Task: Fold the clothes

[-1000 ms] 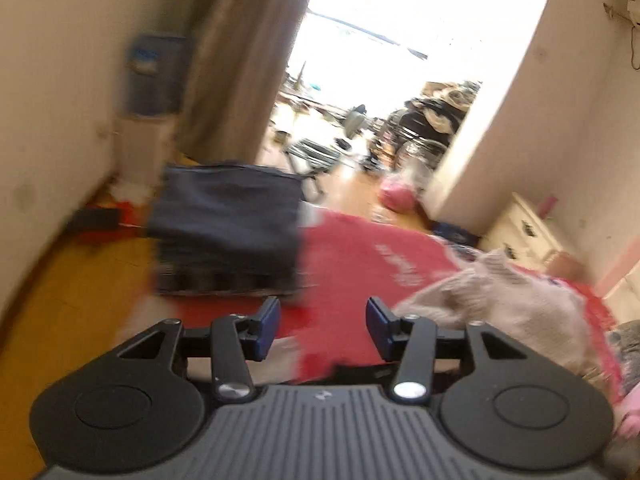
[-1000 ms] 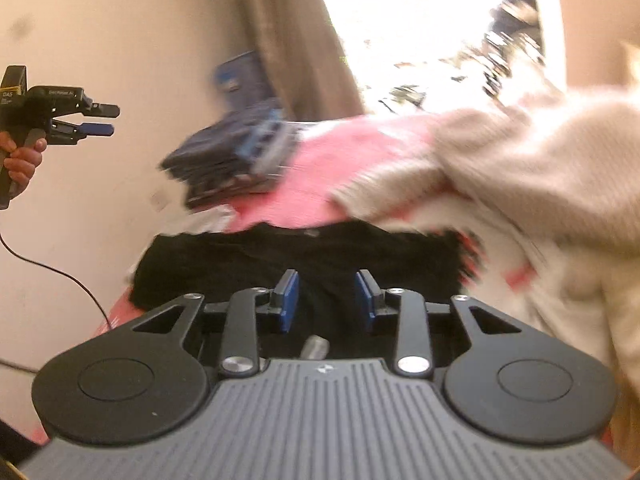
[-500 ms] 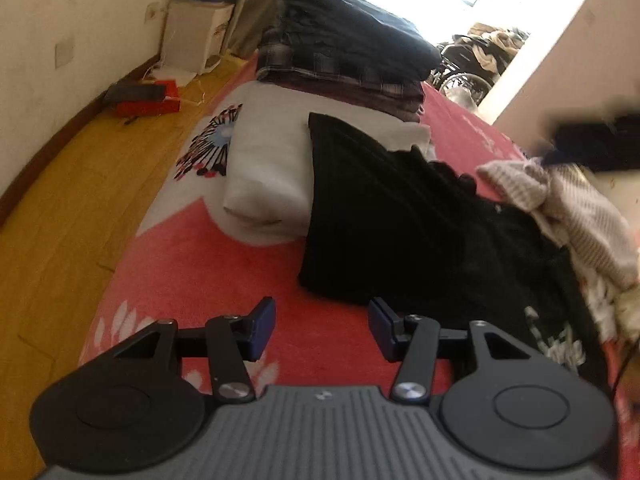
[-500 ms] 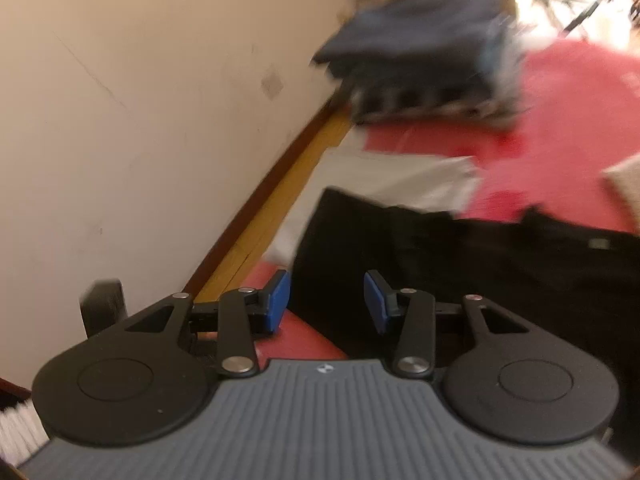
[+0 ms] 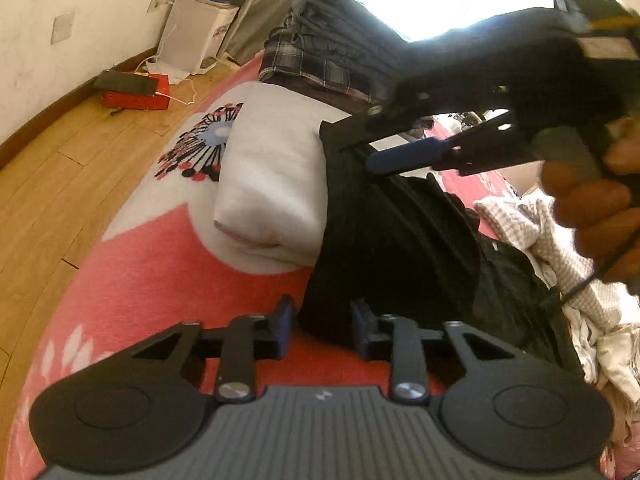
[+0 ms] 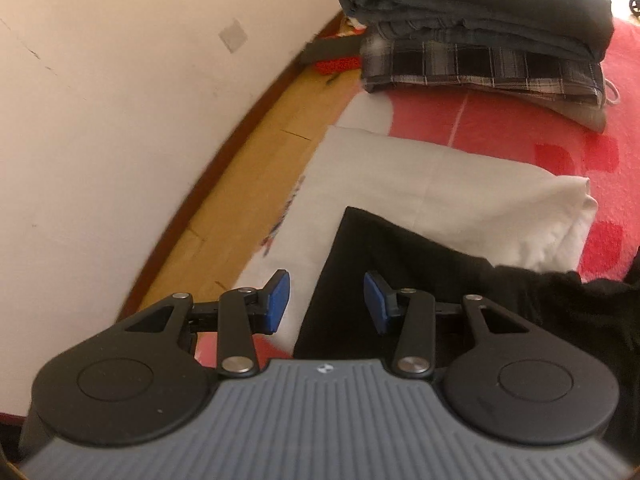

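Both grippers have come down to the black garment (image 5: 400, 240) since half a second ago. From the white folded cloth (image 5: 272, 184), which it partly covers, the garment runs right toward the loose pile of pale clothes (image 5: 560, 248). It looks soft, light and limp, so I think the corners are the best places to hold. The left gripper (image 5: 322, 326) is closing, its jaws narrow, with the near corner between them but not yet pressed. The right gripper (image 6: 326, 304) hangs half open above the far corner, holding nothing.
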Demonstrator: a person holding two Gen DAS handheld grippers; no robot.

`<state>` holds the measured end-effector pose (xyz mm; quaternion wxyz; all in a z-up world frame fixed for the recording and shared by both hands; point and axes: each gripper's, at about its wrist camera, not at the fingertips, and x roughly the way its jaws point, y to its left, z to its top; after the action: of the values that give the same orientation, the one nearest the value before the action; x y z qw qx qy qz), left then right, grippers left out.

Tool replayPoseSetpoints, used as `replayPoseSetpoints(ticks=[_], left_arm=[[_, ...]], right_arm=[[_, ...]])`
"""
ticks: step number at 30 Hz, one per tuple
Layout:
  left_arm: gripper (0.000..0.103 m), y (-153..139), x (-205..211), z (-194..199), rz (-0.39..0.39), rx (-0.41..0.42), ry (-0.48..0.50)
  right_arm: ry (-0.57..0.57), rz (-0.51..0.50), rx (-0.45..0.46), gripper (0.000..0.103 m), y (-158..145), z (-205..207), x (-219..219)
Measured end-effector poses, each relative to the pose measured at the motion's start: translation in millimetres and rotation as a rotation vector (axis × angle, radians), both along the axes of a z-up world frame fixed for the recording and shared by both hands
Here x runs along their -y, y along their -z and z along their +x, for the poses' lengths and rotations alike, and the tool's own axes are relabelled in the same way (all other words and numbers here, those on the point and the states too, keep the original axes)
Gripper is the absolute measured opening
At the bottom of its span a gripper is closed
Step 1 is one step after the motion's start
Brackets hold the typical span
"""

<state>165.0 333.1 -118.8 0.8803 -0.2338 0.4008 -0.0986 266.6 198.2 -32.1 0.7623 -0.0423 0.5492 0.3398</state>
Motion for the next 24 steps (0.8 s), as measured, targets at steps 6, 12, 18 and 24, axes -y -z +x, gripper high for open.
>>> replayPoseSetpoints(ticks=[6, 12, 18, 24], left_arm=[[0.005, -17, 8, -13, 0.005, 0.082, 0.021], [0.005, -45, 30, -21, 0.020, 0.211, 0.102], [0.005, -51, 46, -17, 0.006, 0.243, 0.144], [0.005, -59, 66, -15, -0.029, 0.261, 0.200]], right_arm=[[0.019, -0.051, -0.016, 0.040, 14, 5, -11], [0.021, -0.057, -0.009, 0.039, 16, 4, -11], [0.066, -0.034, 0.033, 0.007, 13, 5, 0], [0.110, 0.067, 0.084, 0.003, -15, 6, 46]])
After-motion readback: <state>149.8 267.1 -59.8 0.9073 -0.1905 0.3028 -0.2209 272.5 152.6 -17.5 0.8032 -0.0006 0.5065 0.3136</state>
